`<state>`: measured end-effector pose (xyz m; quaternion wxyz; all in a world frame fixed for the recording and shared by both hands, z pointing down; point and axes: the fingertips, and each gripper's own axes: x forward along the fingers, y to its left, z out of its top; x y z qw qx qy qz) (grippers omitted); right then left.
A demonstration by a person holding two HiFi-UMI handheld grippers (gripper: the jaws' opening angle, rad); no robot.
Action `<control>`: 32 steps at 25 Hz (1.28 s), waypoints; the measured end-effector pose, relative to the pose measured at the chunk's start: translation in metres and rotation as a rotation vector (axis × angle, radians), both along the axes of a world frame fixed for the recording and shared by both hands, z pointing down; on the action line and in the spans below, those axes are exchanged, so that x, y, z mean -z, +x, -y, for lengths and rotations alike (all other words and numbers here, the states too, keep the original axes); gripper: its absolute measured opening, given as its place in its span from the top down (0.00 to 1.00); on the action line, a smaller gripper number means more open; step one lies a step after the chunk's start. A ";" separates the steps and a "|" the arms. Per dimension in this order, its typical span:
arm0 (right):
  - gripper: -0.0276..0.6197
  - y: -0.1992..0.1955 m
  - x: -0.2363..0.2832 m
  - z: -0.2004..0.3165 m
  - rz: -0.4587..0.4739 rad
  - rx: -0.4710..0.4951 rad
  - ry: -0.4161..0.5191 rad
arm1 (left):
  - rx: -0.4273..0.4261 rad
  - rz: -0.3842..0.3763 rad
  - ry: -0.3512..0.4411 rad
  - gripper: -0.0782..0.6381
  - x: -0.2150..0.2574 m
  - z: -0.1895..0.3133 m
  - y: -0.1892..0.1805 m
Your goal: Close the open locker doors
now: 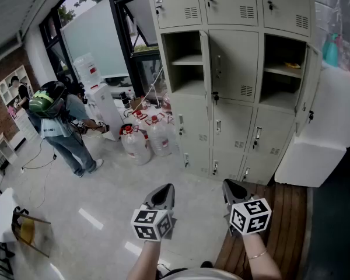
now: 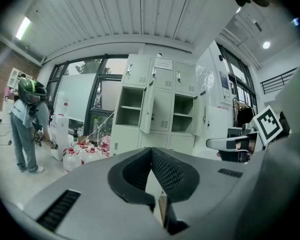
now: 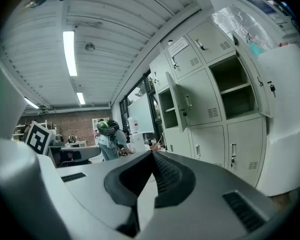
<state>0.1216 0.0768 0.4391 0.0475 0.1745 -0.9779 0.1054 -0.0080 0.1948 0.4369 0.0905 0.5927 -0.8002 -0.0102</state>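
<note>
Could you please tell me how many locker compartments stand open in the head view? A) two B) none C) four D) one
A: in the second row from the top, the left open compartment and the right open compartment show their shelves, and the closed middle door sits between them. Every other door in view is shut.

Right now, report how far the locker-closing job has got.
Done: nothing evident. In hand: nothing; the left gripper and right gripper are shut, empty and short of the lockers. Left: the left open compartment and the right open compartment, both with doors swung out.
</note>
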 end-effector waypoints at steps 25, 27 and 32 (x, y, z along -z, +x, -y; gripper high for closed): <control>0.79 -0.019 0.007 0.025 0.088 0.051 -0.089 | 0.070 -0.016 -0.040 0.86 -0.010 0.007 -0.012; 0.79 -0.024 0.006 0.032 0.088 0.047 -0.093 | 0.070 -0.019 -0.043 0.86 -0.012 0.012 -0.017; 0.78 -0.044 0.007 0.046 0.094 0.047 -0.093 | 0.066 -0.031 -0.044 0.86 -0.019 0.027 -0.040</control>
